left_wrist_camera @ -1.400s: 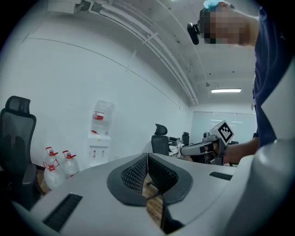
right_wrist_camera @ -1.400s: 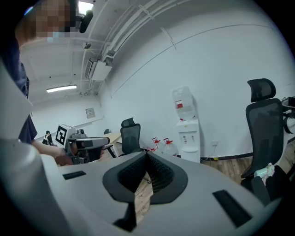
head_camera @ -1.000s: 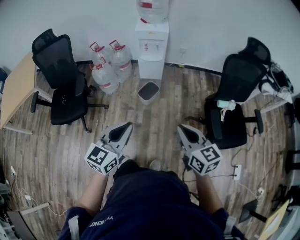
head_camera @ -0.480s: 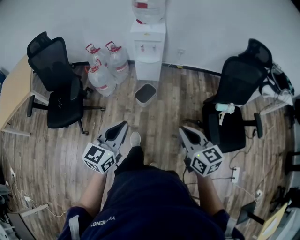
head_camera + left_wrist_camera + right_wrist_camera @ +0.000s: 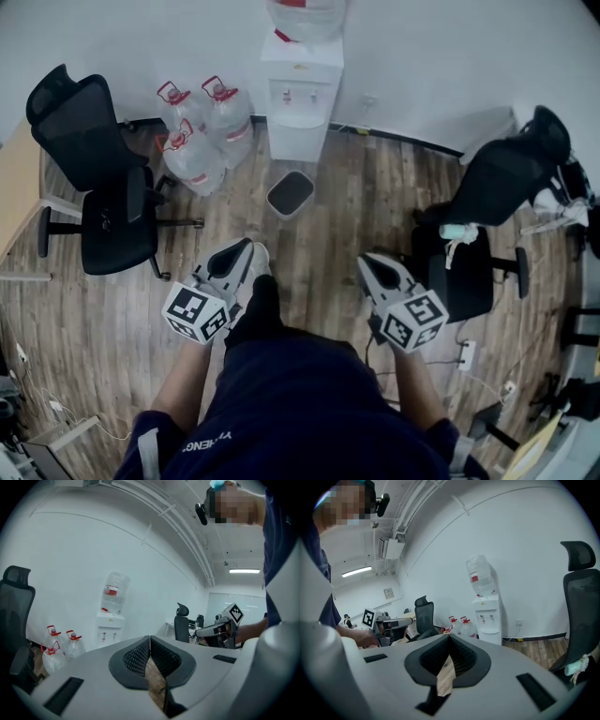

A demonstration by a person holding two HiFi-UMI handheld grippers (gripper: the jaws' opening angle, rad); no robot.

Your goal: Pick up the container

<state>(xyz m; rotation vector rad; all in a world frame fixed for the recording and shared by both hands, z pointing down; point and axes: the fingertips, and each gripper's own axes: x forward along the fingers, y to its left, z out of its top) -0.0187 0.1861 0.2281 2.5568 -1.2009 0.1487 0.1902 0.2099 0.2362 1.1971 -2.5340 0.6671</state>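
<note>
First, in the head view, the left gripper (image 5: 246, 249) and right gripper (image 5: 367, 260) are held at lower centre, and the container (image 5: 291, 193) is seen on the floor (image 5: 366, 202) at upper centre, just below the water dispenser (image 5: 300, 103). Next, in the left gripper view, the jaws are seen pressed together, empty. Lastly, the same is seen in the right gripper view.

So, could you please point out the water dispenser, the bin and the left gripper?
water dispenser (image 5: 302, 103), head view, on its white front.
bin (image 5: 290, 193), head view, on its dark inside.
left gripper (image 5: 243, 249), head view, at the tips of its closed fingers.
</note>
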